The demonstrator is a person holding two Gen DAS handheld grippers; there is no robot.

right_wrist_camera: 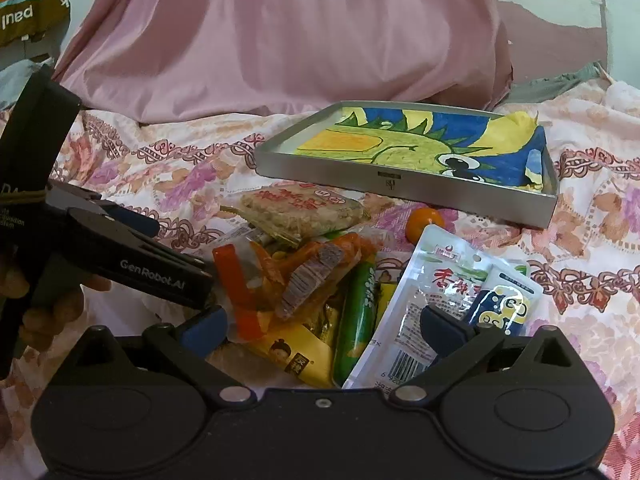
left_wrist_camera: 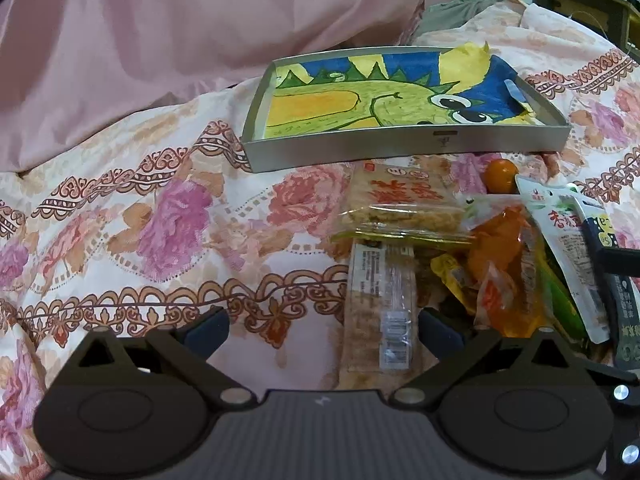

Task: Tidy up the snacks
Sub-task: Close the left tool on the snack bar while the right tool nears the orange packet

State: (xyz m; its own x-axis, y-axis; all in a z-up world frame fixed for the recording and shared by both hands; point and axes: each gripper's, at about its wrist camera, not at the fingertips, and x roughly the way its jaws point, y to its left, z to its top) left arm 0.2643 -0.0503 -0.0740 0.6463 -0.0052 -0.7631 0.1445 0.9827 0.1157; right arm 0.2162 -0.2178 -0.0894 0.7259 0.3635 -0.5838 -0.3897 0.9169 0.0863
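On the bed, both tools gape empty; the left tool (left_wrist_camera: 323, 334) should straddle the long cracker packet (left_wrist_camera: 379, 308) squarely, then carry it to the tray (left_wrist_camera: 400, 148).

Tray (right_wrist_camera: 404, 190) sits on the bedspread (left_wrist_camera: 160, 208) at 12 o'clock, drawing (right_wrist_camera: 420, 144) lying flat inside it. Curtain (right_wrist_camera: 280, 32) hangs behind the tray. Snack pile (right_wrist_camera: 304, 280) lies in front of the tray, toward 6 o'clock. Rice cake pack (right_wrist_camera: 300, 210) is on the pile's far edge, nearest the tray. Small fruit (right_wrist_camera: 424, 222) is at 3 o'clock of that pack, between tray and pile. Pouch (right_wrist_camera: 436, 296) lies at the pile's 3 o'clock side, a smaller packet (right_wrist_camera: 504, 300) overlapping it. Long bar pack (left_wrist_camera: 380, 312) lies at the pile's 9 o'clock edge, just in front of the rice cake pack.
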